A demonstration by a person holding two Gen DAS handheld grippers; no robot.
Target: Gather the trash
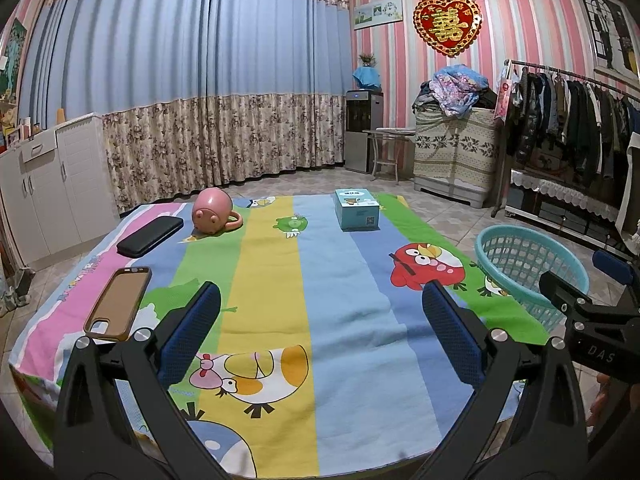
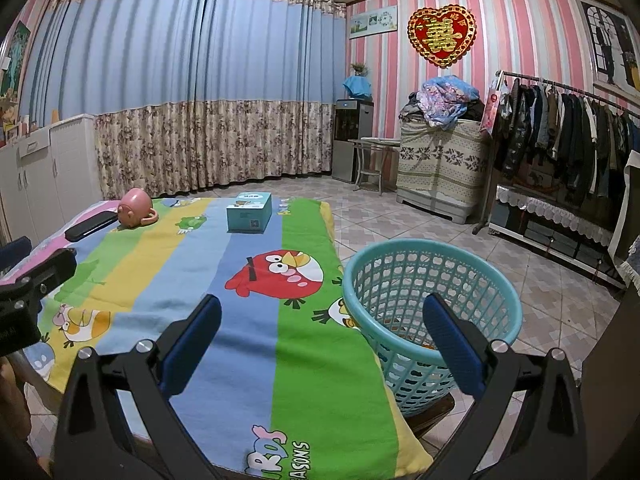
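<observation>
A table under a striped cartoon-bird cloth (image 1: 276,280) fills both views. A teal plastic basket (image 2: 432,304) stands at the table's right edge, also in the left wrist view (image 1: 528,272); something small and orange lies at its bottom. My left gripper (image 1: 320,320) is open and empty above the near middle of the cloth. My right gripper (image 2: 322,326) is open and empty above the cloth's right edge, its right finger (image 2: 452,344) over the basket. No loose trash shows on the cloth.
On the cloth: a brown phone case (image 1: 118,304), a black case (image 1: 150,235), a pink mug on its side (image 1: 214,211) and a teal box (image 1: 356,209). White cabinets (image 1: 52,184) left; a clothes rack (image 2: 560,136) and tiled floor right.
</observation>
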